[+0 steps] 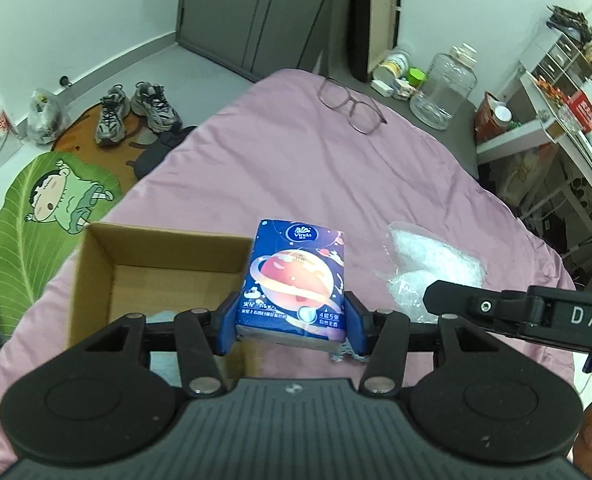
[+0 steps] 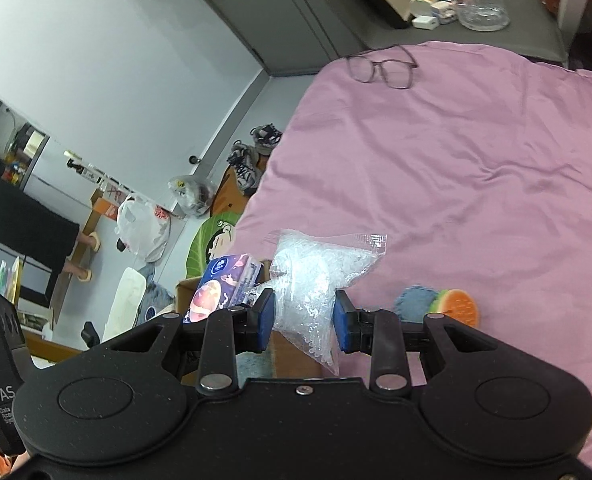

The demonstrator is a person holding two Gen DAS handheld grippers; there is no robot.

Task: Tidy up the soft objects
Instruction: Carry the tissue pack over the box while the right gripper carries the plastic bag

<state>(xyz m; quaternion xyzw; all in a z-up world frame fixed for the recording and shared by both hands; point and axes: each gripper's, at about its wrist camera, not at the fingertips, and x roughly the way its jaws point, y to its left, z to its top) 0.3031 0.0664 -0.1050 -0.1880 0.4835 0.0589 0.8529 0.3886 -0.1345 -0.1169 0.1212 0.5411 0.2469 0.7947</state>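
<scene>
Left wrist view. The left gripper (image 1: 291, 322) is clamped on a blue tissue pack (image 1: 296, 280), blue pads on its two long sides near the bottom, the pack upright and lifted clear of the pink bedsheet (image 1: 316, 168). An open cardboard box (image 1: 95, 276) sits just to the left, its near right corner beside the pack; the likely reason for the high carry is to clear the box wall before lowering in. The box interior looks mostly bare; something pale blue shows at its near edge, unclear what. The clear bag of beads (image 1: 428, 264) appears at right, with the other tool's black body crossing in front.

Right wrist view. The right gripper (image 2: 304, 316) is closed on that bag, pinched at its narrow middle so the beads bulge above and below; a waist grip probably stops the loose plastic slipping. The bag hangs above the bed edge, with the tissue pack and box corner just left of it. A blue fuzzy item (image 2: 414, 302) and a watermelon-slice toy (image 2: 458, 306) lie touching each other on the sheet to the right, not yet collected. Glasses (image 2: 382, 68) rest well apart, far up the bed.
</scene>
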